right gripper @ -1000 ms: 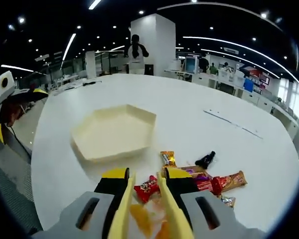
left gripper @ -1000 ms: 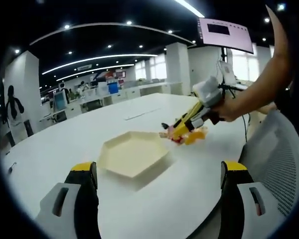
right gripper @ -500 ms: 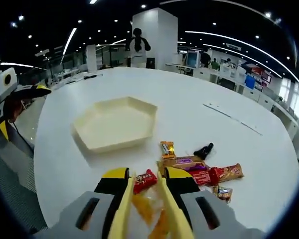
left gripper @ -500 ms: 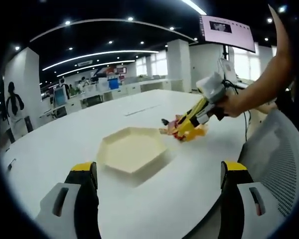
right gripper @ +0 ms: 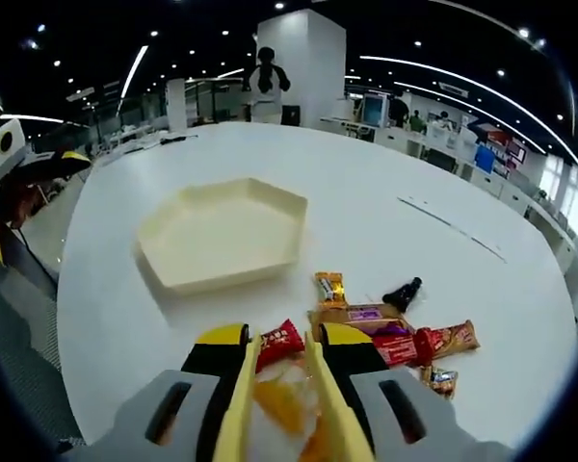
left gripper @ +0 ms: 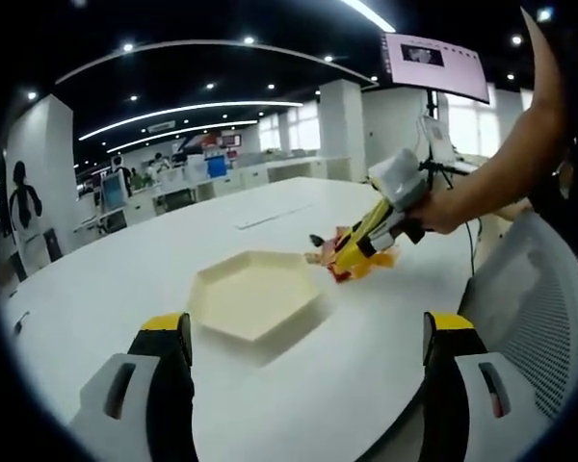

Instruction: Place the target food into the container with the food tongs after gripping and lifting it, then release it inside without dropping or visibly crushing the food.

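Observation:
A cream hexagonal tray point(left gripper: 255, 298) lies on the white table, also seen in the right gripper view point(right gripper: 222, 236). My right gripper point(right gripper: 281, 339) is shut on yellow food tongs point(right gripper: 320, 385). The tong tips sit on either side of a red-wrapped candy point(right gripper: 279, 342), just right of the tray's near corner. Whether the candy is off the table I cannot tell. In the left gripper view, a hand holds the right gripper point(left gripper: 366, 236) past the tray's right side. My left gripper point(left gripper: 305, 332) stands open, well short of the tray.
Several wrapped candies point(right gripper: 405, 339) and a small black piece point(right gripper: 402, 292) lie on the table right of the tray. A mesh chair back point(left gripper: 539, 318) stands at the right. The table edge point(right gripper: 87, 385) curves close on the left.
The right gripper with the tongs has shifted slightly left and lower, toward the tray. The red candy stays between the tong tips. The left gripper stays open.

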`<state>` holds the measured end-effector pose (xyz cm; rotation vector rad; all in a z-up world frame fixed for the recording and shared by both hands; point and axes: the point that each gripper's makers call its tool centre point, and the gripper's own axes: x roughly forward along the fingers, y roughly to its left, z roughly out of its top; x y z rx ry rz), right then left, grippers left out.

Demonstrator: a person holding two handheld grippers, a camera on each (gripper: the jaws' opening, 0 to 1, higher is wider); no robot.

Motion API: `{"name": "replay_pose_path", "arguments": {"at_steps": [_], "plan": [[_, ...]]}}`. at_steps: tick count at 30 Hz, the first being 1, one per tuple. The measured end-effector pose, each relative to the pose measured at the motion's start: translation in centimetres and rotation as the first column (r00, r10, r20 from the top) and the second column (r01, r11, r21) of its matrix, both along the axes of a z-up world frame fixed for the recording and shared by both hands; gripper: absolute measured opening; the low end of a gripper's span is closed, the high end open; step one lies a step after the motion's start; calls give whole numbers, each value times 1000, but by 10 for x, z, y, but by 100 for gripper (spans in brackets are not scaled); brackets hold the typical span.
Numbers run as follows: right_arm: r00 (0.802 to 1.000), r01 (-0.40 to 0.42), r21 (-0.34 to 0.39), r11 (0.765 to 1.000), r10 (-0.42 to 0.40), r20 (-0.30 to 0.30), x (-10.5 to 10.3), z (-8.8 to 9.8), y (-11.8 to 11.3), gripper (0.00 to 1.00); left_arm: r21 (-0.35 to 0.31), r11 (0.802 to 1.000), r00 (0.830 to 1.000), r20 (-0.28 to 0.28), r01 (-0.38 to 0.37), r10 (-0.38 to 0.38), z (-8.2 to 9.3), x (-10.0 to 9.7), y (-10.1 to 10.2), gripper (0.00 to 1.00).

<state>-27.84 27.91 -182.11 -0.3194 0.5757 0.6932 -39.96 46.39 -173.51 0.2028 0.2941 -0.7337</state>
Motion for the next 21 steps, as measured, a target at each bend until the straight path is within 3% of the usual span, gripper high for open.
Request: {"name": "replay_pose_path", "arguments": {"at_steps": [5, 6, 7, 8, 18, 21], "plan": [[1000, -9, -10, 1000, 9, -2, 4, 2, 4, 28, -6, 1000, 1000, 6, -12, 12, 2, 2, 2, 95], [999, -7, -46, 999, 5, -41, 2, -7, 0, 29, -5, 1000, 1000, -1, -13, 13, 0, 2, 3, 95], [1000, 1, -22, 1000, -1, -25, 5, -6, 2, 29, -8, 1000, 1000, -4, -13, 13, 0, 2, 3, 95], [998, 33, 26, 999, -32, -45, 6, -4, 4, 28, -11, 1000, 1000, 1, -12, 12, 1, 2, 2, 95], [995, 18, 22, 1000, -16, -94, 1, -11, 7, 23, -5, 1000, 1000, 1, -5, 5, 1, 2, 1, 94], [987, 70, 51, 996, -62, -147, 2, -10, 6, 21, -4, 1000, 1000, 0, -8, 8, 1, 3, 1, 93]]}}
